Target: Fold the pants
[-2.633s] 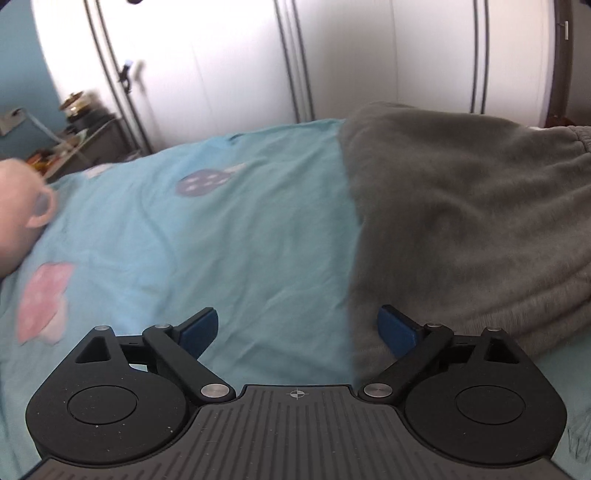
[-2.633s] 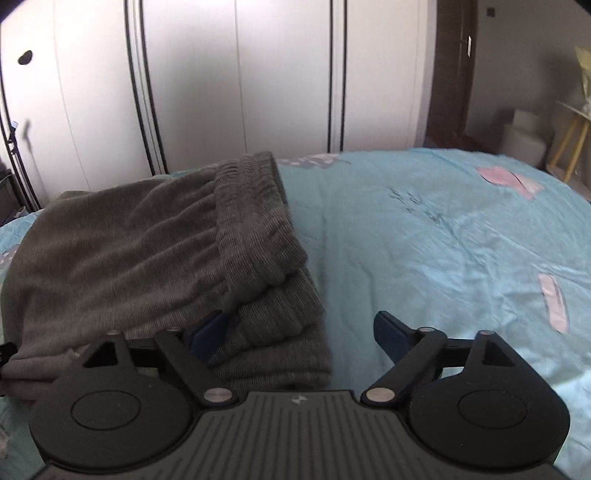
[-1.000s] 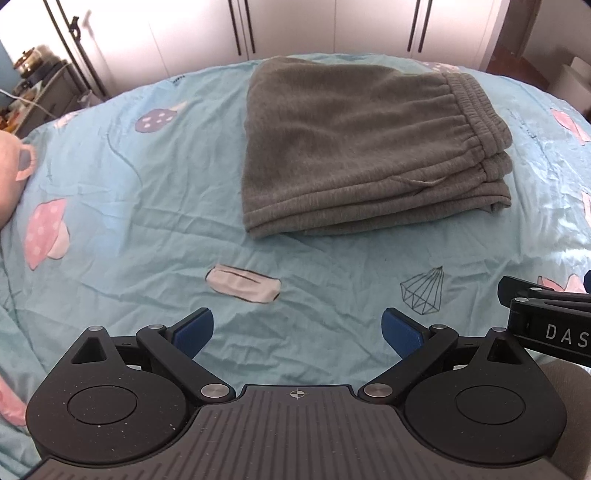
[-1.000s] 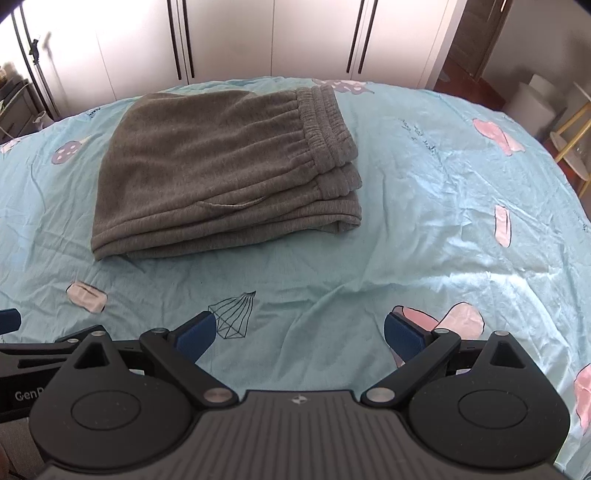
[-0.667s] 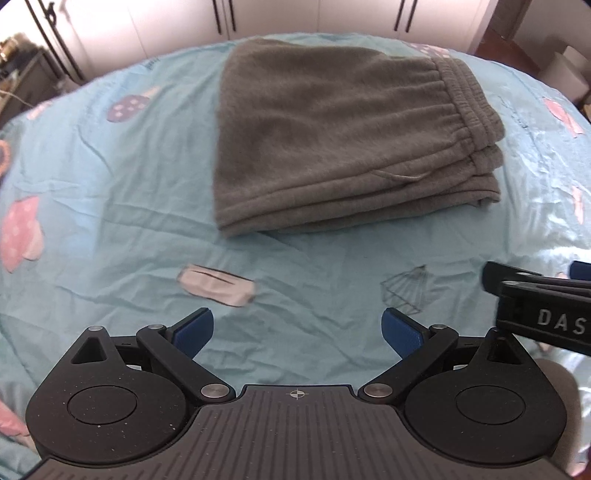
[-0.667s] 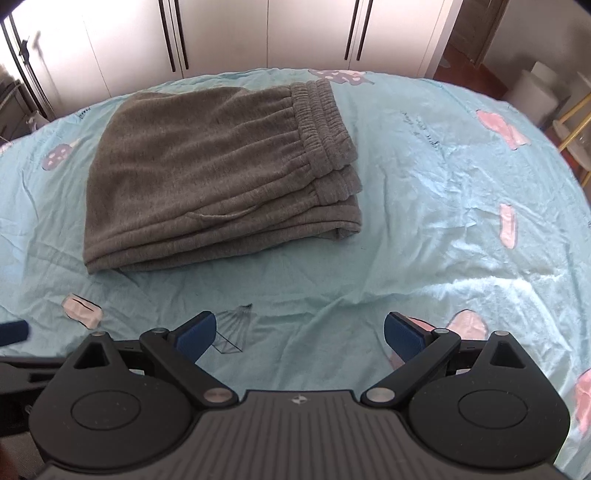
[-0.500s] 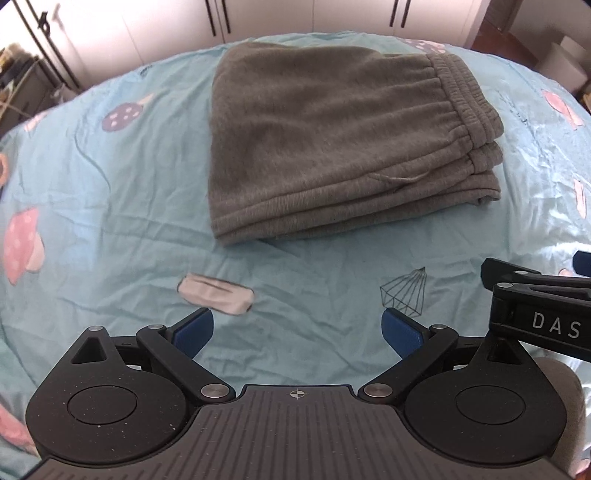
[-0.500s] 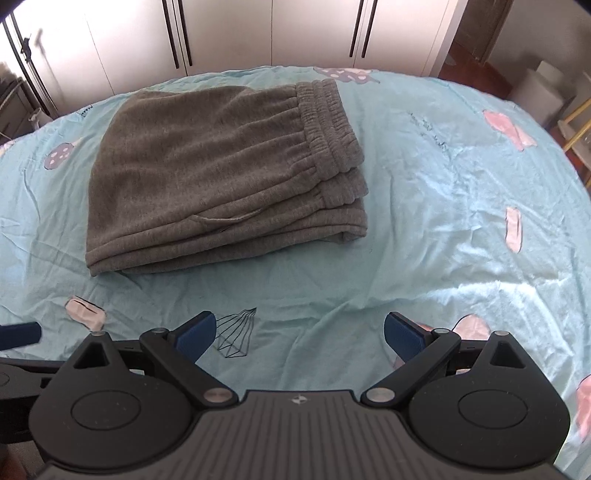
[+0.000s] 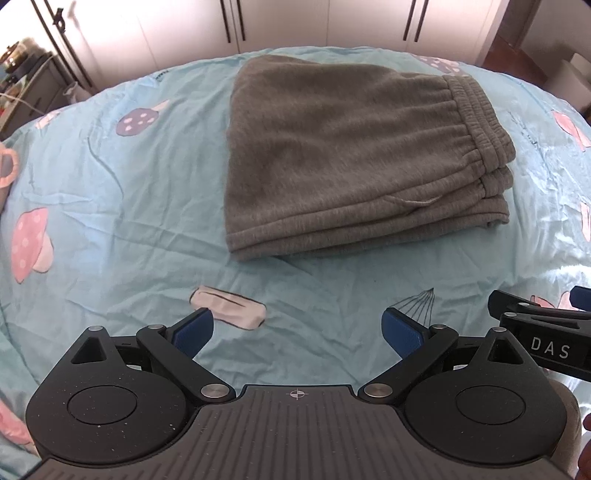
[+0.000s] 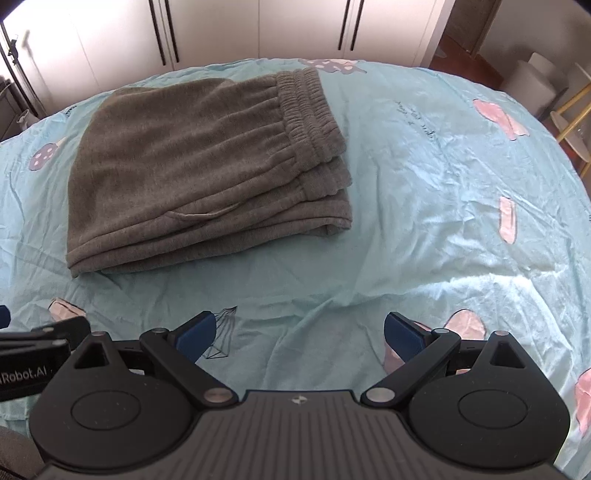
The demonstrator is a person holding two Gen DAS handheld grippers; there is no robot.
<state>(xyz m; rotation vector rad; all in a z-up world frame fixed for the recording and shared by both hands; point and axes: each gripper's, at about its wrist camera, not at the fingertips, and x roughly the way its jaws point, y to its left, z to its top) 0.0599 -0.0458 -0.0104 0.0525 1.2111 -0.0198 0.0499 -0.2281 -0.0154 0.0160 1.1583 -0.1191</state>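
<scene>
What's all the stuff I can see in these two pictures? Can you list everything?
pants: one pair, grey, folded in a stack mid-bed, waistband to the right
bedsheet: one, light blue with mushroom prints, under the pants
wardrobe doors: several, white with dark handles, behind the bed
side table: one, yellow legs, far right
left claw: one, black with blue pads, open, empty
right claw: one, black with blue pads, open, empty

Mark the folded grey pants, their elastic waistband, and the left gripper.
folded grey pants (image 9: pixel 332 155), left wrist view, on the flat top layer.
elastic waistband (image 10: pixel 306 107), right wrist view, on the gathered ribbing at the right end.
left gripper (image 9: pixel 297 328), left wrist view, midway between its open blue fingertips.
</scene>
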